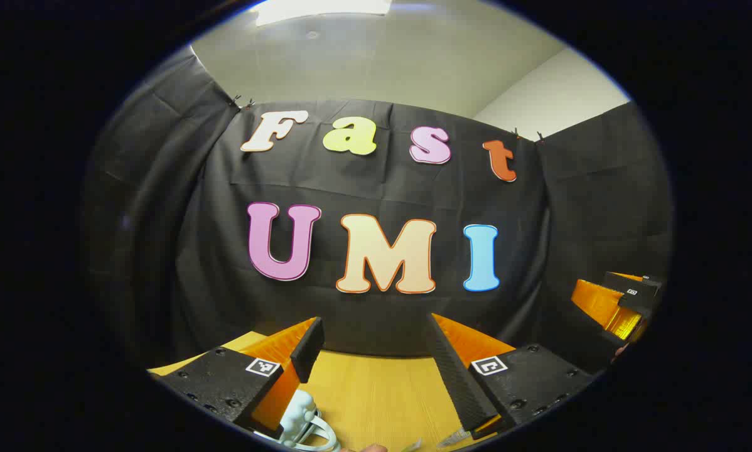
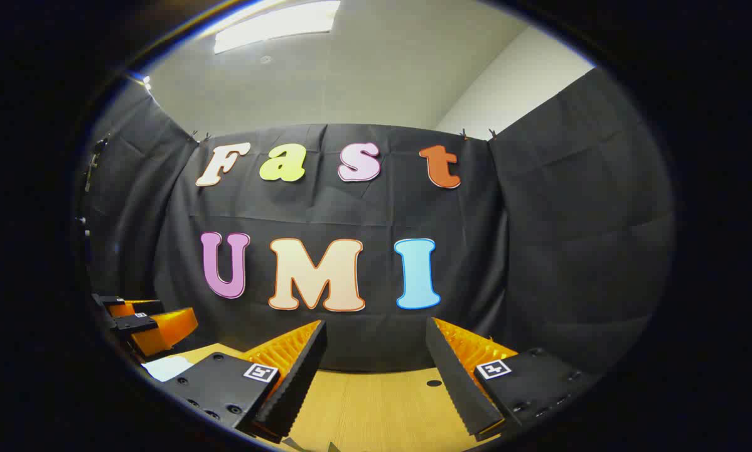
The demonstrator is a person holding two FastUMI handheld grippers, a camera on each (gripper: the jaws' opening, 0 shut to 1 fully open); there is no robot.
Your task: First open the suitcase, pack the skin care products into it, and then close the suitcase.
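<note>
Clearly you held both grippers wide open and empty above the table, the left gripper just over a pale blue handle, likely the suitcase's. Descending blind, you risked missing it.

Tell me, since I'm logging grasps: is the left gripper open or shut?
Open. In the left gripper view the left gripper has its fingers spread wide apart, with bare wooden table between them and nothing held.

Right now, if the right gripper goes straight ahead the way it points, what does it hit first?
Probably the black cloth booth wall beyond the far edge of the yellow wooden table; nothing stands between its open jaws, though depth is unclear.
</note>
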